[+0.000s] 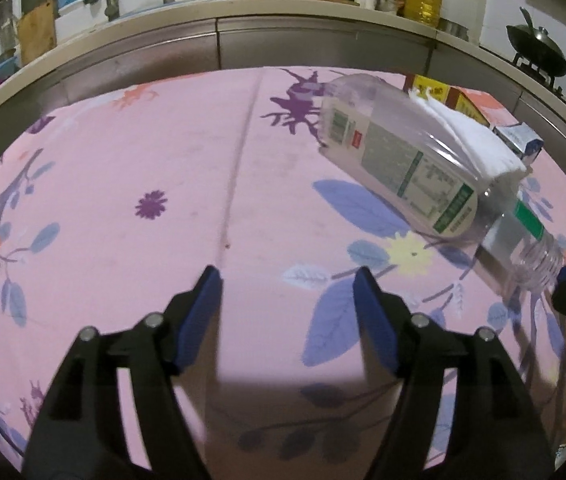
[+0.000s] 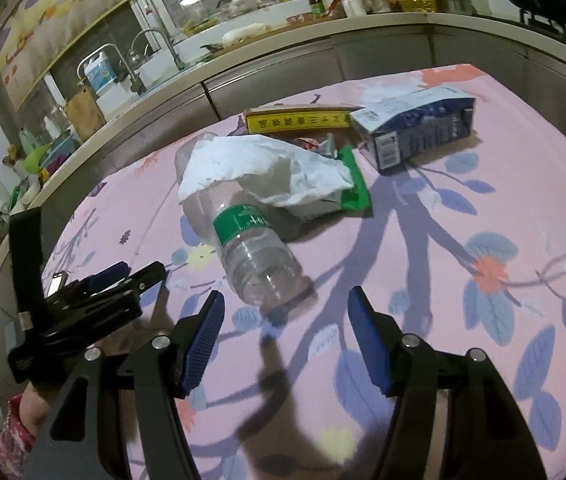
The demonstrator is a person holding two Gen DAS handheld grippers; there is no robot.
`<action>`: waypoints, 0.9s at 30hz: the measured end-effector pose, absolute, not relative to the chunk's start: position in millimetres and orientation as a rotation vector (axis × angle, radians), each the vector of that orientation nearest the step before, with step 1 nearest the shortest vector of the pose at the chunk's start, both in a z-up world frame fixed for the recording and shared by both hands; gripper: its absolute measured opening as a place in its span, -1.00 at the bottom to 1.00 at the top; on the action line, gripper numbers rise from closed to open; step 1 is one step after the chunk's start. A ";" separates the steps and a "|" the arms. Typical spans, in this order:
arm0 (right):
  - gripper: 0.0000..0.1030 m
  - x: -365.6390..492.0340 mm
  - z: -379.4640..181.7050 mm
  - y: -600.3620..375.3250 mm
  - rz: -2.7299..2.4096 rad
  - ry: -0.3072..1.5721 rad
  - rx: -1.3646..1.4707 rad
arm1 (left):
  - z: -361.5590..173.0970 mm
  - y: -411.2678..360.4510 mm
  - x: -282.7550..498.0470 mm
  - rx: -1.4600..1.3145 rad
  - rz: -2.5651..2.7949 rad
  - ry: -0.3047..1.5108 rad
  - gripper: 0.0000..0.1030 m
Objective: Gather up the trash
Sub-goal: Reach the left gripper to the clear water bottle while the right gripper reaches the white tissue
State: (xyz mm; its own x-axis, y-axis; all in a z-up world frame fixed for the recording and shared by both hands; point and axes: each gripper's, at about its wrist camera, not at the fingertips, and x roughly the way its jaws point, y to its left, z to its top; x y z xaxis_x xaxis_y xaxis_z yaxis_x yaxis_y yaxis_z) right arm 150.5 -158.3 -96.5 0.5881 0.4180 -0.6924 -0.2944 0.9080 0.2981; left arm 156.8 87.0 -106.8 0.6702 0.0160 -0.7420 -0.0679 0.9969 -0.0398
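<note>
On the pink worktop (image 2: 483, 216), bottle (image 2: 251, 240) lies on its side just ahead of our right gripper (image 2: 285, 316), tissue (image 2: 267, 164) draped over its far end. Both grippers' fingers open, empty; left gripper (image 1: 287, 300) beside it. Risk: round bottle rolls off on contact, dragging tissue.

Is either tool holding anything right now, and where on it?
Nothing is held. The left tool and right tool are both open, short of the bottle.
</note>
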 end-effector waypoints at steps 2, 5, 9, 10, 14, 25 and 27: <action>0.20 158.3 -97.9 -152.4 0.428 0.850 0.151 | -106.1 91.2 156.8 -0.078 0.046 0.836 0.37; 0.21 166.0 -97.7 -139.3 0.499 0.875 0.186 | -103.6 108.8 155.6 -0.131 0.065 0.839 0.37; 0.21 162.4 -92.4 -108.6 0.742 0.890 0.268 | -95.3 127.6 152.5 -0.168 0.104 0.820 0.37; 0.21 160.2 -90.6 -103.4 0.781 0.893 0.275 | -91.6 131.1 151.5 -0.180 0.106 0.813 0.37; 0.21 146.7 -81.7 -87.9 0.820 0.843 0.192 | -76.3 130.5 147.0 -0.201 0.086 0.781 0.37; 0.21 177.0 -98.1 -183.1 0.606 0.899 0.531 | -71.1 63.8 144.3 -0.132 -0.091 0.771 0.54; 0.21 182.2 -104.7 -191.1 0.571 0.915 0.564 | -73.0 58.2 144.4 -0.126 -0.102 0.771 0.54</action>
